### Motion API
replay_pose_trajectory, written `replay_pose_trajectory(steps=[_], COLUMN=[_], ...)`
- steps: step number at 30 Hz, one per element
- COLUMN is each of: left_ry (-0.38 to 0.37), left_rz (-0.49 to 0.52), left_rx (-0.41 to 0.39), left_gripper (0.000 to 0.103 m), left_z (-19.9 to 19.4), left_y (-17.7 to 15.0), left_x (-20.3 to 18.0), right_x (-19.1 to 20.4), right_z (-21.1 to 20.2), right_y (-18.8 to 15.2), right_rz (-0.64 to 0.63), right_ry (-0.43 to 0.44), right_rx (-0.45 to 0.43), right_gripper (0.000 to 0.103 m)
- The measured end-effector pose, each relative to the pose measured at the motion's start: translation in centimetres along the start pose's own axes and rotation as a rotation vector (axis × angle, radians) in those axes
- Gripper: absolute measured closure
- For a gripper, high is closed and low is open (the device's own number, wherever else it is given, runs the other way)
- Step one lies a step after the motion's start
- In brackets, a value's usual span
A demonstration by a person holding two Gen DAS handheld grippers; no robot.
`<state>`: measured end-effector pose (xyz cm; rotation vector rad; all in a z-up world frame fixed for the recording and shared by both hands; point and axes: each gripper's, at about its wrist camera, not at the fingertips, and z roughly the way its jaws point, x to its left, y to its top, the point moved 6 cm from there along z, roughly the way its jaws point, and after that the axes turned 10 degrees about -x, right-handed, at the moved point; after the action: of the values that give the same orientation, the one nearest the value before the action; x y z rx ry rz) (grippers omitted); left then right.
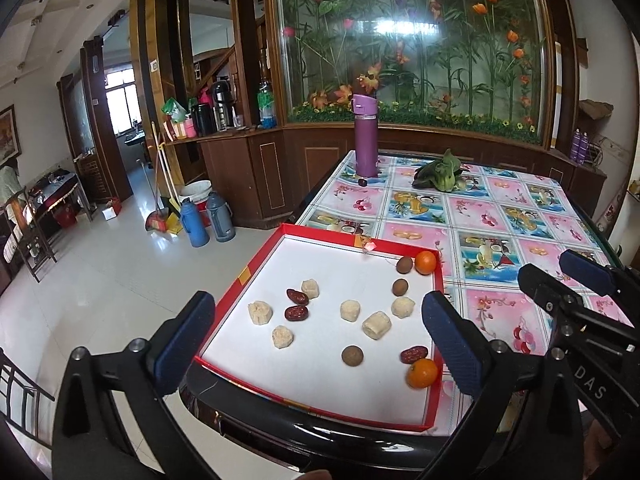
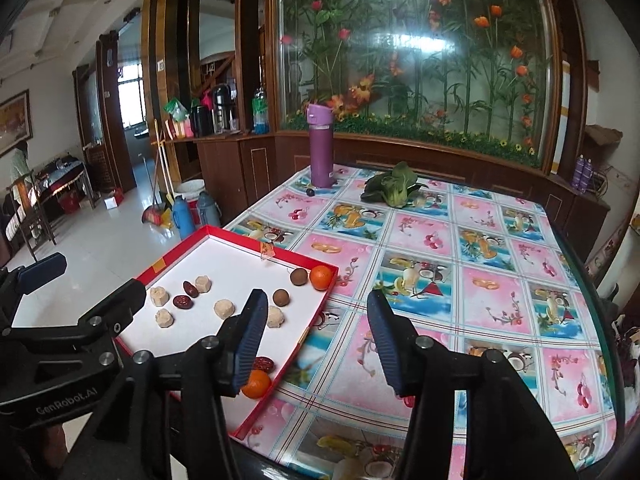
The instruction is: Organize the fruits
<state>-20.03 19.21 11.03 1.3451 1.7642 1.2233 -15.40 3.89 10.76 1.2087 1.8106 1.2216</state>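
Observation:
A red tray (image 1: 320, 234) with a white floor lies at the table's near left corner. In it are two oranges (image 1: 422, 373) (image 1: 425, 262), three brown round fruits (image 1: 352, 355), three red dates (image 1: 296, 313) and several pale chunks (image 1: 376, 325). My left gripper (image 1: 318, 336) hovers open above the tray's near half, nothing between its fingers. My right gripper (image 2: 320, 336) is open and empty too, straddling the tray's right wall (image 2: 308, 330); its left finger (image 2: 252, 332) hangs by the near orange (image 2: 256, 384) and a date (image 2: 264, 364).
A purple bottle (image 1: 365, 136) stands at the far left of the fruit-print tablecloth (image 2: 492, 292), a small dark fruit (image 1: 362, 182) at its foot. A leafy green vegetable (image 1: 438, 174) lies at the back. The table's dark front edge (image 1: 320, 428) is just under me.

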Motion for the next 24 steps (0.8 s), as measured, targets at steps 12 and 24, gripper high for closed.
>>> replay_pose_trajectory(steps=[12,24], left_ry=[0.055,0.072], left_rz=[-0.002,-0.015], left_rx=[-0.037,-0.062], left_gripper=[0.0,0.0], left_z=[-2.2,-3.7], left_y=[0.4,0.4], left_x=[0.0,0.4], right_x=[-0.2,0.6], right_z=[-4.1,-7.7], right_y=[0.8,1.6], right_rz=[-0.013,-0.063], right_ry=[0.01,0.009], right_rx=[-0.145,-0.302], right_gripper=[0.046,0.027])
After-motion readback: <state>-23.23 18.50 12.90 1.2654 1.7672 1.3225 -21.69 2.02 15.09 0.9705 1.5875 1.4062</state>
